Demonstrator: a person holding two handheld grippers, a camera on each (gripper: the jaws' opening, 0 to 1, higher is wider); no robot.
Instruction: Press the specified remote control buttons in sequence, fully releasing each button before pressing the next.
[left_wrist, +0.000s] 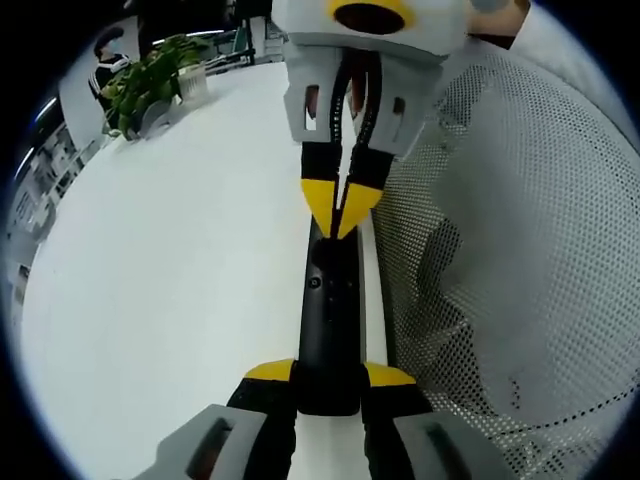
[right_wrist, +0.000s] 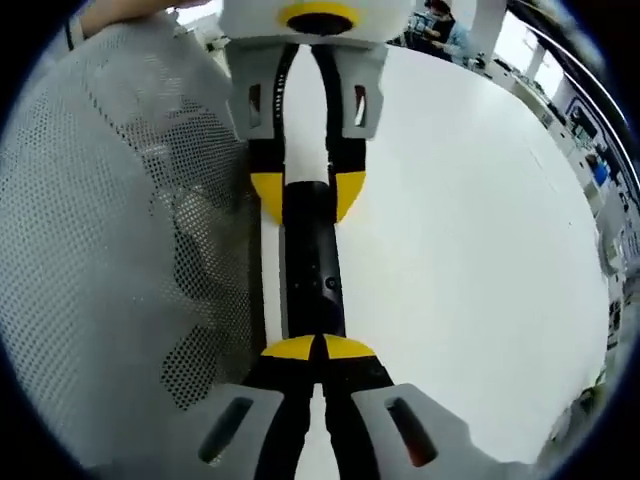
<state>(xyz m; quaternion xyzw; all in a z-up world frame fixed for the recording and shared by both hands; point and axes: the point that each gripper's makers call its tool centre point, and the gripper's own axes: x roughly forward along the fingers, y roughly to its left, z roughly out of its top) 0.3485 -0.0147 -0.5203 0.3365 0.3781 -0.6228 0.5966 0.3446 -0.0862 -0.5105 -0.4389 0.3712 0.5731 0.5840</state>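
Note:
A long black remote (left_wrist: 330, 310) lies lengthwise above the white table (left_wrist: 180, 300). My left gripper (left_wrist: 330, 375) is shut on its near end, one yellow tip on each side. My right gripper (left_wrist: 341, 212) comes in from the top, its yellow tips together and resting on the remote's far part. In the right gripper view my right gripper (right_wrist: 318, 348) is shut with its tips against the top face of the remote (right_wrist: 310, 270). Farther up, the left gripper (right_wrist: 306, 195) clamps the remote's other end. Small round buttons (right_wrist: 330, 285) show on the face.
A person's white mesh garment (left_wrist: 520, 260) hangs close beside the remote along the table edge; the same garment (right_wrist: 110, 250) is on the left in the right gripper view. A potted green plant (left_wrist: 150, 85) stands at the table's far corner.

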